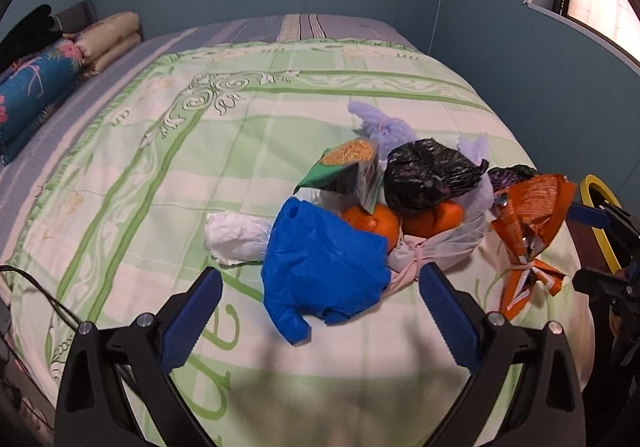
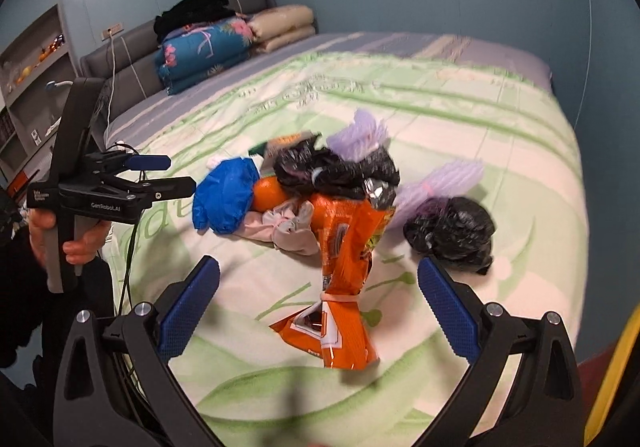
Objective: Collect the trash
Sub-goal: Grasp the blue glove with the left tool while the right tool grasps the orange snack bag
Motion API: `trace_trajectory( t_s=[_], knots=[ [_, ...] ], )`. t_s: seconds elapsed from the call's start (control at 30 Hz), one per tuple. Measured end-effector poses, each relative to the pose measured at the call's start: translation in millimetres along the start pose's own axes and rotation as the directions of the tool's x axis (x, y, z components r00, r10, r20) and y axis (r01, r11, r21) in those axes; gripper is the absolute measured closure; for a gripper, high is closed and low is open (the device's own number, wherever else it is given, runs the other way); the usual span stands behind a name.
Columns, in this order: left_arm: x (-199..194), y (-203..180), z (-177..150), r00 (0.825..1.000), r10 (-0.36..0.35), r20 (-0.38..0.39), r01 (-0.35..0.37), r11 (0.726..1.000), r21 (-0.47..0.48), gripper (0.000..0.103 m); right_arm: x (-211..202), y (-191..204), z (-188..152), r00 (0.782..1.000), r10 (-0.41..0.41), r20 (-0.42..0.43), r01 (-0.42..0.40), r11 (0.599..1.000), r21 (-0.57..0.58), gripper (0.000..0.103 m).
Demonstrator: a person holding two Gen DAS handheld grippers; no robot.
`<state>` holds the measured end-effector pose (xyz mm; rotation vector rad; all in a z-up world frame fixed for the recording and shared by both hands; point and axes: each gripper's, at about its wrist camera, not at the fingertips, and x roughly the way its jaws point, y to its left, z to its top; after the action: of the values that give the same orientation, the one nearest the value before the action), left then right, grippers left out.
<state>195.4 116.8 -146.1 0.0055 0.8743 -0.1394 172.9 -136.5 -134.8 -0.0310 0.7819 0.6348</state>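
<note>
From the left wrist, the left gripper point(image 1: 320, 289) hangs over a green and cream bedspread point(image 1: 168, 151) with its blue-padded jaws spread wide and nothing between them; just ahead lies the trash pile, a crumpled blue plastic bag point(image 1: 320, 267) nearest the fingers, a white paper wad point(image 1: 234, 239) touching its left side, two oranges point(image 1: 374, 225) tucked behind it, a green snack packet point(image 1: 348, 171) and a black plastic bag point(image 1: 430, 177) on top, a pale knotted bag point(image 1: 424, 251) beneath, lilac foam netting point(image 1: 380, 123) at the back and an orange crisp packet point(image 1: 528, 231) tied with a band to the right, with the right gripper point(image 1: 600, 247) at the frame's right edge, its state unclear from here. From the right wrist, the right gripper point(image 2: 318, 289) is likewise wide open and empty, the orange crisp packet point(image 2: 344, 267) lying on the bedspread point(image 2: 480, 119) between and just ahead of its fingers; a second black bag point(image 2: 452, 233) sits near the right finger, apart from the heap, the blue plastic bag point(image 2: 226, 195) lies on the heap's left, and the left gripper point(image 2: 160, 173) shows side-on at the left, held in a hand point(image 2: 76, 239), above the bed's edge, while folded bedding point(image 2: 208, 47) is stacked at the headboard
</note>
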Motion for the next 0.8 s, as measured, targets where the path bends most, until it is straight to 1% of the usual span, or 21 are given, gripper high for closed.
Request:
trace_trajectory(
  t_s=[0.1, 0.17, 0.27, 0.3, 0.33, 0.37, 0.4, 0.47, 0.53, 0.6, 0.63, 0.67, 0.7, 0.73, 0.77, 0.8],
  knots=[
    [20, 9, -4, 0.999, -0.032, -0.029, 0.031, 0.999, -0.015, 0.008, 15, -5, -1, 0.999, -0.005, -0.038, 0.006, 1.000, 0.017, 0.008],
    [30, 15, -6, 0.997, -0.062, -0.050, 0.060, 0.997, -0.042, 0.009, 21, -7, -1, 0.999, -0.009, -0.051, 0.010, 1.000, 0.020, 0.008],
    [40, 16, -8, 0.995, -0.073, -0.071, 0.071, 0.997, -0.036, 0.015, 30, -12, -2, 0.997, -0.010, -0.074, 0.013, 0.999, 0.035, 0.008],
    [43, 16, -8, 0.994, -0.074, -0.076, 0.072, 0.997, -0.030, 0.016, 33, -14, -3, 0.996, -0.015, -0.083, 0.019, 0.999, 0.040, 0.009],
    [46, 17, -8, 0.994, -0.077, -0.080, 0.075, 0.997, -0.029, 0.016, 37, -16, -4, 0.995, -0.016, -0.095, 0.021, 0.999, 0.050, 0.011],
    [49, 18, -9, 0.993, -0.082, -0.088, 0.080, 0.996, -0.034, 0.020, 40, -17, -5, 0.994, -0.017, -0.104, 0.023, 0.998, 0.056, 0.020],
    [52, 20, -9, 0.992, -0.087, -0.096, 0.084, 0.996, -0.043, 0.025, 42, -18, -5, 0.993, -0.029, -0.114, 0.036, 0.998, 0.059, 0.025],
    [57, 22, -11, 0.989, -0.100, -0.111, 0.095, 0.994, -0.056, 0.030, 46, -20, -7, 0.991, -0.047, -0.129, 0.055, 0.997, 0.058, 0.031],
    [57, 21, -12, 0.990, -0.090, -0.109, 0.085, 0.995, -0.046, 0.036, 49, -22, -9, 0.989, -0.046, -0.143, 0.056, 0.996, 0.066, 0.035],
    [57, 18, -12, 0.991, -0.083, -0.107, 0.080, 0.996, -0.036, 0.048, 50, -21, -12, 0.987, -0.053, -0.151, 0.063, 0.996, 0.061, 0.042],
    [59, 18, -13, 0.991, -0.076, -0.110, 0.073, 0.997, -0.033, 0.053, 51, -22, -13, 0.987, -0.053, -0.153, 0.063, 0.996, 0.062, 0.050],
    [59, 19, -13, 0.991, -0.076, -0.114, 0.072, 0.997, -0.038, 0.064, 52, -22, -13, 0.987, -0.052, -0.154, 0.063, 0.996, 0.064, 0.059],
    [59, 20, -13, 0.990, -0.080, -0.115, 0.075, 0.996, -0.044, 0.071, 51, -22, -14, 0.987, -0.052, -0.155, 0.063, 0.996, 0.069, 0.063],
    [58, 21, -13, 0.989, -0.091, -0.114, 0.085, 0.995, -0.056, 0.074, 50, -23, -15, 0.987, -0.044, -0.153, 0.056, 0.995, 0.077, 0.072],
    [55, 22, -13, 0.990, -0.092, -0.111, 0.085, 0.994, -0.063, 0.081, 48, -24, -15, 0.988, -0.043, -0.150, 0.055, 0.995, 0.083, 0.073],
    [52, 23, -12, 0.991, -0.087, -0.102, 0.081, 0.994, -0.068, 0.084, 46, -25, -16, 0.989, -0.035, -0.144, 0.047, 0.995, 0.085, 0.074]
  ],
)
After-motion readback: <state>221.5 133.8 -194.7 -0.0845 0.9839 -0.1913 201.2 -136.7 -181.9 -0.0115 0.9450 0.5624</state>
